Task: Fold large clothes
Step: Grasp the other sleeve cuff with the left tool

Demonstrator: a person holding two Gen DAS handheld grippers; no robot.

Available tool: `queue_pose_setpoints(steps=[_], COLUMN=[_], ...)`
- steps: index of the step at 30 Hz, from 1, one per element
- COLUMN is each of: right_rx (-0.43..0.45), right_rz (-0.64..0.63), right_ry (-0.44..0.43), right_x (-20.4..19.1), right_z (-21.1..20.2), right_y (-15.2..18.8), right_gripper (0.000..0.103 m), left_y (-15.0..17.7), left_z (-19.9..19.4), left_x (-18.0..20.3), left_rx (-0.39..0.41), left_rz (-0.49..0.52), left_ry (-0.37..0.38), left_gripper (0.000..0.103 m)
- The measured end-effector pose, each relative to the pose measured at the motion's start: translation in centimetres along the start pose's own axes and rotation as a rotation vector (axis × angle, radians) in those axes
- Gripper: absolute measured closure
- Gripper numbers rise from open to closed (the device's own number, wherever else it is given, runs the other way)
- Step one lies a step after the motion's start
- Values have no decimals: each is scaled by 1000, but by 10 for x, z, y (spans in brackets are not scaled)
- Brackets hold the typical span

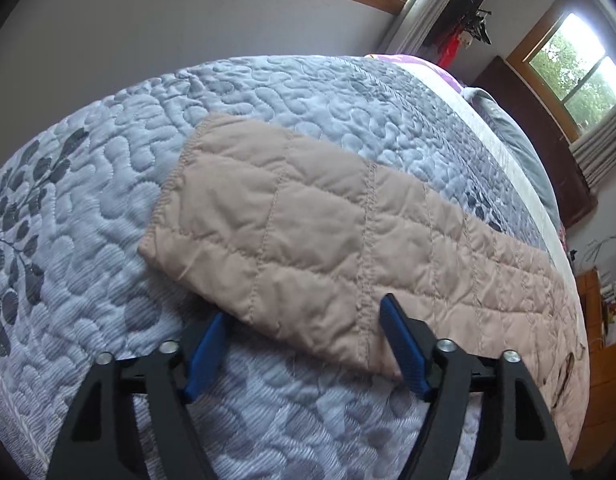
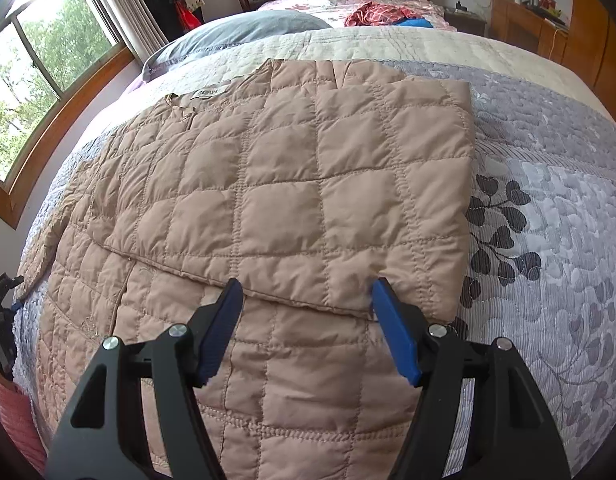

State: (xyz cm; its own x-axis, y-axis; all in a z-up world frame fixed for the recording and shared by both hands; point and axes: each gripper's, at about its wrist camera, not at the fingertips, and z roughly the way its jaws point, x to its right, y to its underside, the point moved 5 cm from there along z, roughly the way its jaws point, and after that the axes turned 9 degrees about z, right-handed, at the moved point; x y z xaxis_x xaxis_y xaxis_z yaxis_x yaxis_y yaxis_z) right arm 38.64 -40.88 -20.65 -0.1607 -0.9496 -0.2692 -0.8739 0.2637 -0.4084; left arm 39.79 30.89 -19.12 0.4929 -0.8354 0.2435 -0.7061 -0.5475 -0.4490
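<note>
Grey quilted bedspread fills the left wrist view; a beige quilted sleeve crosses it toward 4 o'clock. At 6 o'clock the left hand-held gripper gapes, empty, at the sleeve's edge.

Right wrist view: the quilted jacket lies centred, one flap folded over; the right hand-held gripper hangs open at 6 o'clock above it.

Quilted jackets: 1
Grippers: 2, left and right
Bedspreads: 1
Grey pillows: 1
Windows: 2
</note>
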Motion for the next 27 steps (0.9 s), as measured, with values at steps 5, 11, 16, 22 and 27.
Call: queue_pose_setpoints(steps=[5,11,16,22,27], right_rx=[-6,-16,-13,-2,8], right_rz=[-3,-29,-32,24,42], right_ry=[9,63,73,-6,-2], right_x=[1,-2,-1,3,4], right_z=[3,16,22,1,-14], right_y=[1,4,4,-1,-4], right_gripper=[36,35,35,35,35], left_y=[-11,-13,-13,-3,23], left_z=[10,19,9,-26,-57], left_x=[-2,8,21,89,187], left_rx=[49,68,96,161,196], left_rz=[-10,42,48,184,400], left_ry=[-59,-103,-46,92,221], left_gripper=[88,96,97,98,98])
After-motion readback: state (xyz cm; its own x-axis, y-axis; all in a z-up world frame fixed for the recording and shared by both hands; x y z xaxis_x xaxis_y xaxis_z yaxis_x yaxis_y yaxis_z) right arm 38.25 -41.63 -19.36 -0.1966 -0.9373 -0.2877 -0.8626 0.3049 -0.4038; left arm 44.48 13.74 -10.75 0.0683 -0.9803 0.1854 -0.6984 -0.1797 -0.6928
